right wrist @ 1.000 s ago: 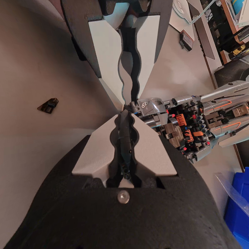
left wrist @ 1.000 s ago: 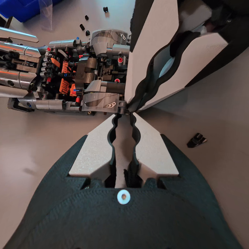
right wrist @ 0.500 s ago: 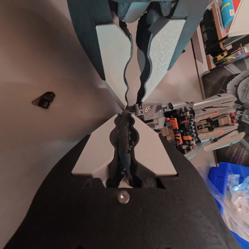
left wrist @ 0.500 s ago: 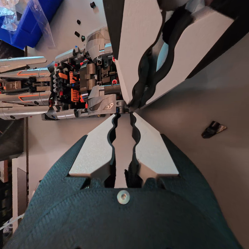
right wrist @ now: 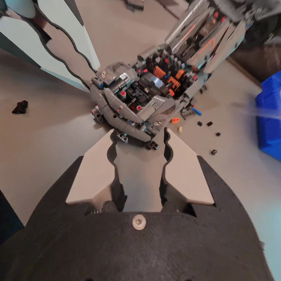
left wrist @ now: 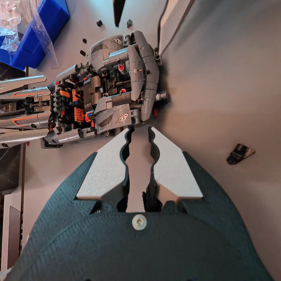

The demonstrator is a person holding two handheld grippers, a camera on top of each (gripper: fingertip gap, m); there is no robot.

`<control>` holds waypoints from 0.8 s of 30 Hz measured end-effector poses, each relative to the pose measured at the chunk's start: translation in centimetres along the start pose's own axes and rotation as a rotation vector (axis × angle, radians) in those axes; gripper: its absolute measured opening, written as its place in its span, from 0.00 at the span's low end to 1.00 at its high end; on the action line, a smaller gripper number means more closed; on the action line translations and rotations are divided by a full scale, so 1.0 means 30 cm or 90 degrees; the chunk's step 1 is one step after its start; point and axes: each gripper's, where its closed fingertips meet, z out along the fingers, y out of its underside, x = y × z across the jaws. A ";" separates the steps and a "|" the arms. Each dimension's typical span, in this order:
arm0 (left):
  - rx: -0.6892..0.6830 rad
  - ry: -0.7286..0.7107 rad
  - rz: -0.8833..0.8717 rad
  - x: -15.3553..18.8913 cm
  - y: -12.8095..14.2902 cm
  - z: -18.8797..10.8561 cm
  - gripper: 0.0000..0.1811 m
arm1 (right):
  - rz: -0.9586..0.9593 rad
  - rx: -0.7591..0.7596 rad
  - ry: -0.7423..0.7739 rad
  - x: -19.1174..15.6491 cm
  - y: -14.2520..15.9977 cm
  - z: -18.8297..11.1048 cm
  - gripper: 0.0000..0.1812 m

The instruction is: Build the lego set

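Observation:
The grey Lego model (left wrist: 106, 91) with orange and red parts lies on the table, a curved grey panel assembly (left wrist: 143, 79) across its near end. My left gripper (left wrist: 140, 129) is empty, jaws a narrow gap apart, tips right at the model's corner hinge. In the right wrist view the model (right wrist: 144, 94) is ahead, blurred by motion. My right gripper (right wrist: 139, 131) is wide open and empty, just short of the panel's lower edge (right wrist: 133, 133). The left gripper (right wrist: 60, 38) shows at upper left, its tips by the model's corner.
A loose black piece (left wrist: 240, 156) lies right of the left gripper and shows in the right wrist view (right wrist: 20, 107). Small black pins (right wrist: 209, 124), an orange piece (right wrist: 174, 120) and a blue pin (right wrist: 196, 111) lie by the model. A blue bin (left wrist: 30, 38) stands beyond. My hands' fingertips stand some 10 cm from each other.
My right gripper was shut on the dark curved panel at the model's end. It has opened, let the panel go on the model and drawn back. The left gripper stayed at the corner.

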 end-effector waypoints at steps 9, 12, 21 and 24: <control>-0.007 -0.006 -0.004 -0.005 -0.012 0.038 0.18 | 0.063 -0.033 -0.061 0.004 0.043 0.054 0.37; -0.010 -0.010 0.012 0.003 -0.019 0.043 0.19 | 0.062 -0.034 -0.068 0.011 0.049 0.050 0.36; 0.051 0.059 -0.136 0.021 0.000 -0.006 0.21 | 0.092 -0.029 -0.076 0.028 0.066 0.018 0.33; 0.078 0.086 -0.172 0.023 -0.026 -0.002 0.21 | 0.096 -0.016 -0.094 0.018 0.051 0.021 0.30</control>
